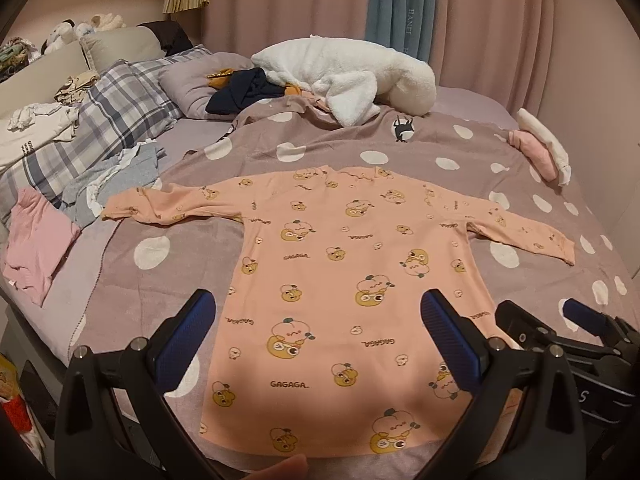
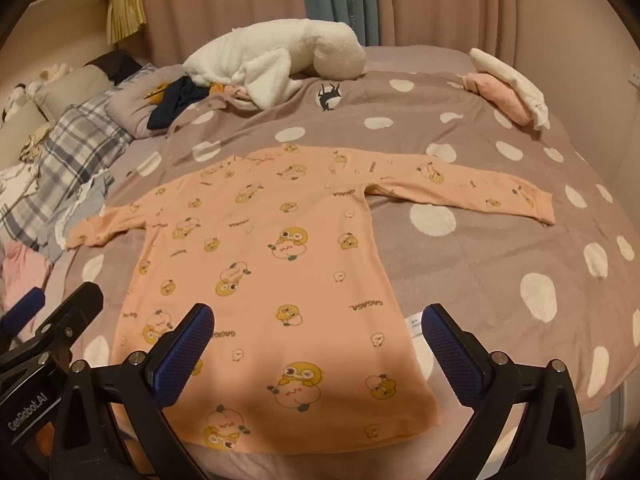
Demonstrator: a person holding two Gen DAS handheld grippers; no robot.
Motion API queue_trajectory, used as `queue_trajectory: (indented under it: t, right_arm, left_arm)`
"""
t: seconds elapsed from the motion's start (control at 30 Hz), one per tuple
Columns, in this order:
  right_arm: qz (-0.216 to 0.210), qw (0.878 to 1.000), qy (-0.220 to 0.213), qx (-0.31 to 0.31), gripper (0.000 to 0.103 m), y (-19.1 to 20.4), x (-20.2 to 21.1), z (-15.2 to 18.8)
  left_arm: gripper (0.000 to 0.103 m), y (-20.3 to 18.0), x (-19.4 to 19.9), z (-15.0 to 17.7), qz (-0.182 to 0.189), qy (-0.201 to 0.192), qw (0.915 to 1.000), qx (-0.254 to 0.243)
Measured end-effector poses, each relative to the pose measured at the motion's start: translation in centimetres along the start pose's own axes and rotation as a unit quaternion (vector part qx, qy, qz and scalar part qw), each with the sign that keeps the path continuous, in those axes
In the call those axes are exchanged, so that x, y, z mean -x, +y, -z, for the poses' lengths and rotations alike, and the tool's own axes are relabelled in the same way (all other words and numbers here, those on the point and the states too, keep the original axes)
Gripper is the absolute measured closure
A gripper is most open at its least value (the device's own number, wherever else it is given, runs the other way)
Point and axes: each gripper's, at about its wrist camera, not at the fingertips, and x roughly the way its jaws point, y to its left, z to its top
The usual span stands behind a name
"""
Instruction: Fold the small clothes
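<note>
A small peach long-sleeved shirt (image 1: pixel 336 280) printed with yellow cartoon ducks lies flat on the bed, both sleeves spread out, hem toward me. It also shows in the right wrist view (image 2: pixel 272 280). My left gripper (image 1: pixel 318 312) is open and empty, hovering over the shirt's lower left part. My right gripper (image 2: pixel 318 324) is open and empty above the shirt's lower right part. The right gripper also shows in the left wrist view (image 1: pixel 560 332), close beside the left one.
A mauve blanket with white dots (image 1: pixel 400 148) covers the bed. A white plush toy (image 1: pixel 344 76) lies at the back. Folded pink and white clothes (image 1: pixel 540 152) sit at the far right. Loose pink, grey and plaid clothes (image 1: pixel 80 184) lie at the left.
</note>
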Motion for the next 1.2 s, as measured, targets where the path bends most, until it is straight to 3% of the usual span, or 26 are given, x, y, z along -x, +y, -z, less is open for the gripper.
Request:
queue_trajectory:
  t: [1.2]
  right_arm:
    - [0.032,0.999,-0.007,0.032,0.000,0.1,-0.2,0.3]
  left_arm:
    - [0.000,-0.4,-1.0,0.3,-0.013,0.011,0.9997,-0.015]
